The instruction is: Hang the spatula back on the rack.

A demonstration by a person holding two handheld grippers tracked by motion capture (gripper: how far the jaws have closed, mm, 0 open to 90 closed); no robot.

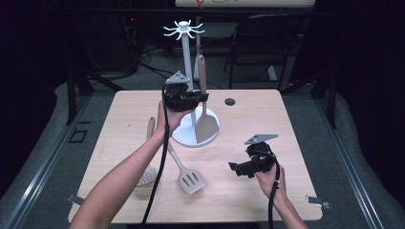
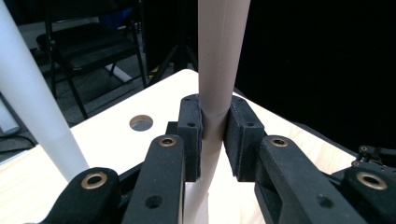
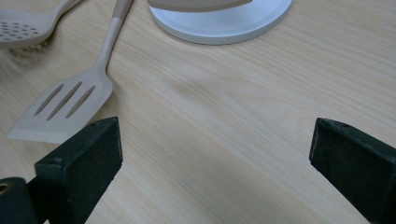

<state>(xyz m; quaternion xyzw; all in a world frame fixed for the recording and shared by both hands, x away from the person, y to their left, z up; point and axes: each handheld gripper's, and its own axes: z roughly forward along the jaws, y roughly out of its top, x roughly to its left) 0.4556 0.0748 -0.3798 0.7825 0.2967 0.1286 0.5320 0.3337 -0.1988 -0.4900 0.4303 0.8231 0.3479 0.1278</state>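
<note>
Clamping a solid spatula [image 2: 215,93] upright beside rack post [image 1: 186,71], left tool [image 1: 203,97], right tool [image 3: 215,154] released

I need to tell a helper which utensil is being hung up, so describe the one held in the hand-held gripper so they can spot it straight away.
Find the white rack standing on its round base on the wooden table. Beside its pole, the left hand-held gripper is shut on the handle of a beige solid turner. Unlike the slotted turner and the perforated skimmer lying flat, it is upright.
</note>
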